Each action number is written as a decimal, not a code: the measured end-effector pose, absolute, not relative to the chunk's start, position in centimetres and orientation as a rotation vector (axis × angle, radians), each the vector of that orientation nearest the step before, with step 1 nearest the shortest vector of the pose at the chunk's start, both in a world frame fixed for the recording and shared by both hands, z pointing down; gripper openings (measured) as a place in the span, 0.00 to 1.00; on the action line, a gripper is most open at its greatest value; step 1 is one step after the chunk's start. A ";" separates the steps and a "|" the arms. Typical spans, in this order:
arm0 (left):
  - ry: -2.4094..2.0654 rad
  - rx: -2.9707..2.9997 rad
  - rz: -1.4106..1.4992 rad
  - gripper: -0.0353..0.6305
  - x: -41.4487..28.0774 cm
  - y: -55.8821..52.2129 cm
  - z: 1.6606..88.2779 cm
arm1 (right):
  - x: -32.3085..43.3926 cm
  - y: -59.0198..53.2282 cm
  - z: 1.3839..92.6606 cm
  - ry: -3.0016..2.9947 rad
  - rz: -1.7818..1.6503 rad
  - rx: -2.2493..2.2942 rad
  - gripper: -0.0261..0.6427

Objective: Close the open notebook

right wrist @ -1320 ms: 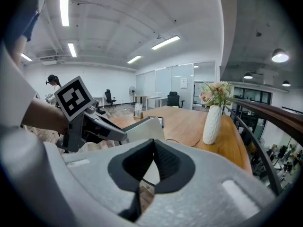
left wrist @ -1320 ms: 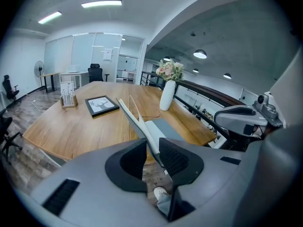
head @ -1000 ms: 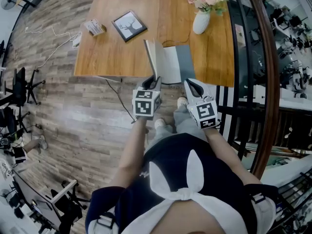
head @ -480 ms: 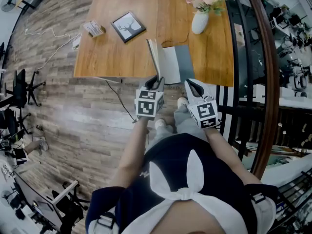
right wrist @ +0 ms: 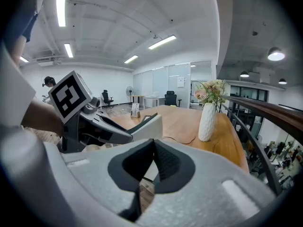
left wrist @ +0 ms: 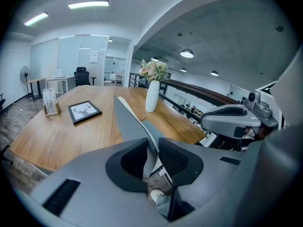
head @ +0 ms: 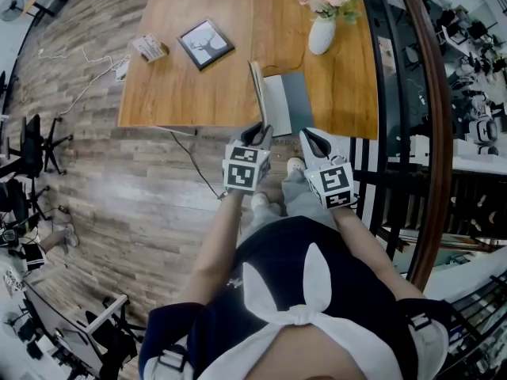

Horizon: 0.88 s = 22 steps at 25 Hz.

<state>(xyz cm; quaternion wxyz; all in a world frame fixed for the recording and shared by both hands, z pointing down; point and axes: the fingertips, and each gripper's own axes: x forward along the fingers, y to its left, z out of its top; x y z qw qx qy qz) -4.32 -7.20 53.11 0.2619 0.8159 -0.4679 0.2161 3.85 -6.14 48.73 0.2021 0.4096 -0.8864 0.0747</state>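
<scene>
At the tabletop's (head: 198, 85) near edge, toward its right corner, the head view showed the notebook (head: 283, 105) lying with its cover (head: 257, 93) raised almost upright. The left gripper (head: 261, 131) was at the cover's near end, and the right gripper (head: 315, 138) sat just beside it, off the edge. From the left gripper view, the narrow jaws pinched the grey cover, with a white vase (left wrist: 152, 96) standing beyond it. From the right gripper view, the jaws met at their tips with nothing between them.

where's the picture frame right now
In the head view, the picture frame lies on the table, left of the notebook, beside the card stand.
</scene>
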 end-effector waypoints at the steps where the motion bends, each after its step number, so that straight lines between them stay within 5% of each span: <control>1: -1.263 2.208 0.578 0.18 -4.2 -7.2 53.1 | 3.9 -6.2 48.7 -2.475 0.208 1.147 0.04; 22: -1.195 2.237 0.512 0.16 -2.3 -8.0 53.2 | 5.3 -6.9 49.0 -2.454 0.225 1.188 0.04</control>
